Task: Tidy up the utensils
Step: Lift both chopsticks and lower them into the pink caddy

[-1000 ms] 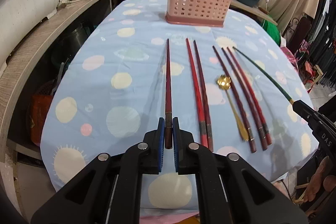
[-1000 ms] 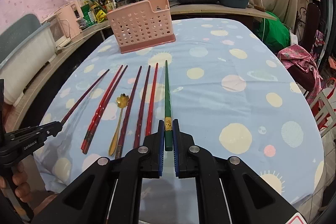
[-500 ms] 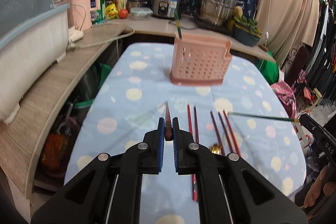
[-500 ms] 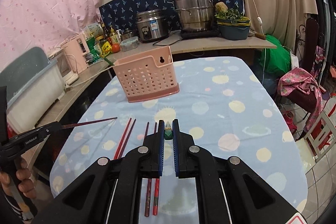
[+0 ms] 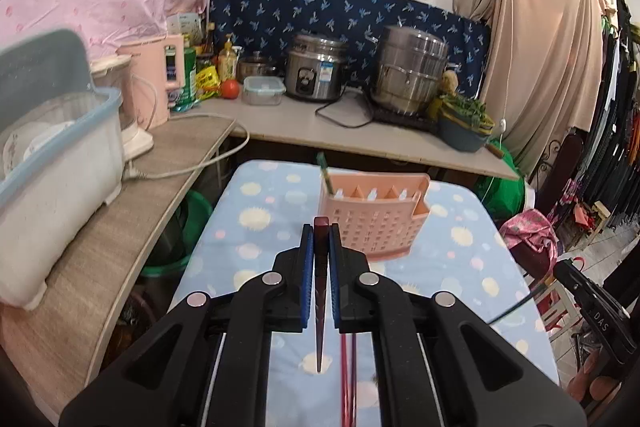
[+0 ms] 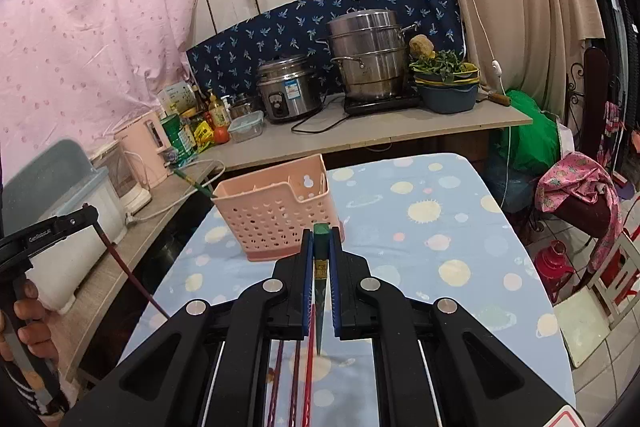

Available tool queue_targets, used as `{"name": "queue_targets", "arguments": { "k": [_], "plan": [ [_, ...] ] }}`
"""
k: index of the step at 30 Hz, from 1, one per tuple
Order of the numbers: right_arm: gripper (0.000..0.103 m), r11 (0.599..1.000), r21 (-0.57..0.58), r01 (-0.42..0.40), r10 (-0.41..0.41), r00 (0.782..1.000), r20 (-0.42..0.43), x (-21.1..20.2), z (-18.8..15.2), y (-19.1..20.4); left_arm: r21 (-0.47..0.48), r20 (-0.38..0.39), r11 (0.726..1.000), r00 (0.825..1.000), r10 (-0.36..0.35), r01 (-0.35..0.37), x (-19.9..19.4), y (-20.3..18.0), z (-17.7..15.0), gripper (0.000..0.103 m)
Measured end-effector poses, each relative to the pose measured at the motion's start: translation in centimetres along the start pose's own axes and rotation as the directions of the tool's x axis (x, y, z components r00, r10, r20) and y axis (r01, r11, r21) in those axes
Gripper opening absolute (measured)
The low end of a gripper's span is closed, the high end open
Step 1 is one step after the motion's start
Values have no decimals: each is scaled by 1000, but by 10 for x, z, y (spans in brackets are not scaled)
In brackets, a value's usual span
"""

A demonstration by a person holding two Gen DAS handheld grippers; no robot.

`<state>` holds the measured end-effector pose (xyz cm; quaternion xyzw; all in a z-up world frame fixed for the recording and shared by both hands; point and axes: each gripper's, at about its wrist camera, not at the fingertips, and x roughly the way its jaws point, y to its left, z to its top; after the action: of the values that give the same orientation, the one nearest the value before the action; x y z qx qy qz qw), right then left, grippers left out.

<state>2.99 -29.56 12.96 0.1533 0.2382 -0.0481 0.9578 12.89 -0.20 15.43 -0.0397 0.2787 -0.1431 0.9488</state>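
A: What did each tool hold?
B: The left gripper (image 5: 321,239) pinched a dark red chopstick (image 5: 320,307); the right gripper (image 6: 321,243) pinched a green chopstick (image 6: 320,291), both above the table (image 6: 460,227)

A: And the pink basket (image 6: 276,219)?
B: It stood near the table's far edge, open cloth to its right

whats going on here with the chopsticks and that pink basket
A person holds a gripper in each hand, sorting utensils into the pink basket. The left gripper is shut on a dark red chopstick, and the right gripper is shut on a green chopstick; both hang tip down above the blue dotted tablecloth. One green chopstick already stands in the basket's end slot. More red chopsticks lie on the cloth.
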Motion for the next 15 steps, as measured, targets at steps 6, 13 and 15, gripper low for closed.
{"name": "queue_targets", "arguments": {
  "k": [6, 13, 15],
  "plan": [
    [7, 999, 39, -29, 26, 997, 70, 5, 41, -2, 11, 76, 1000, 997, -25, 25, -6, -13, 46, 7],
    [7, 998, 26, -63, 58, 985, 164, 23, 93, 16, 22, 195, 999, 980, -30, 26, -8, -31, 105, 7],
    [7, 998, 13, -63, 59, 980, 191, 32, 108, 25, 27, 221, 999, 975, -28, 22, -4, -35, 119, 7]
  ]
}}
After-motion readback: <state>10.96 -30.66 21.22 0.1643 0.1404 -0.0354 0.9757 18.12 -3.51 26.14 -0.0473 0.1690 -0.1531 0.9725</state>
